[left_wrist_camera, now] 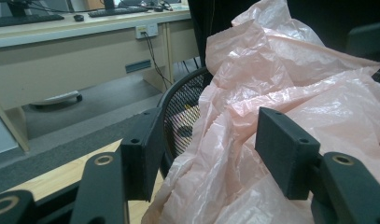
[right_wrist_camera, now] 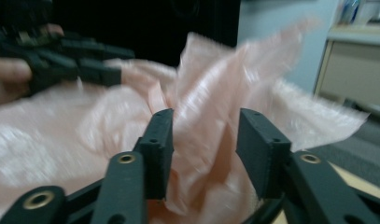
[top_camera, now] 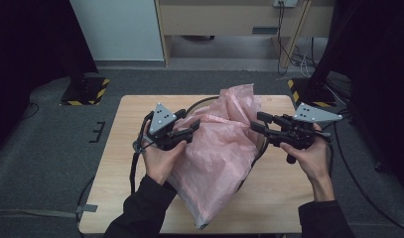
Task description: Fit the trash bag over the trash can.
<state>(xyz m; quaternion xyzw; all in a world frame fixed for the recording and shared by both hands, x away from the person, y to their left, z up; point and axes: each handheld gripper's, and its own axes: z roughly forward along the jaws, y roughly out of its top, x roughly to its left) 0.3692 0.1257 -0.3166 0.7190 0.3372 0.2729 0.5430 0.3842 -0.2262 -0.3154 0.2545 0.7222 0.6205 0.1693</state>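
At a wooden table [top_camera: 115, 148], a person works a pink plastic bag [top_camera: 217, 153] over a black mesh basket [left_wrist_camera: 183, 109]. Left of the bag, the left gripper [top_camera: 192, 128] holds its jaws spread around a fold of film. Right of the bag, the right gripper [top_camera: 256, 122] likewise stands spread against the crumpled top. The bag drapes the basket loosely, and lining it looks unfinished.

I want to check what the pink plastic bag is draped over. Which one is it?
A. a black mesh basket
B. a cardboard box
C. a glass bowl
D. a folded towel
A: in the left gripper view, the pink plastic bag lies over the round rim and black wire mesh of a basket; both tongs are open at the bag.
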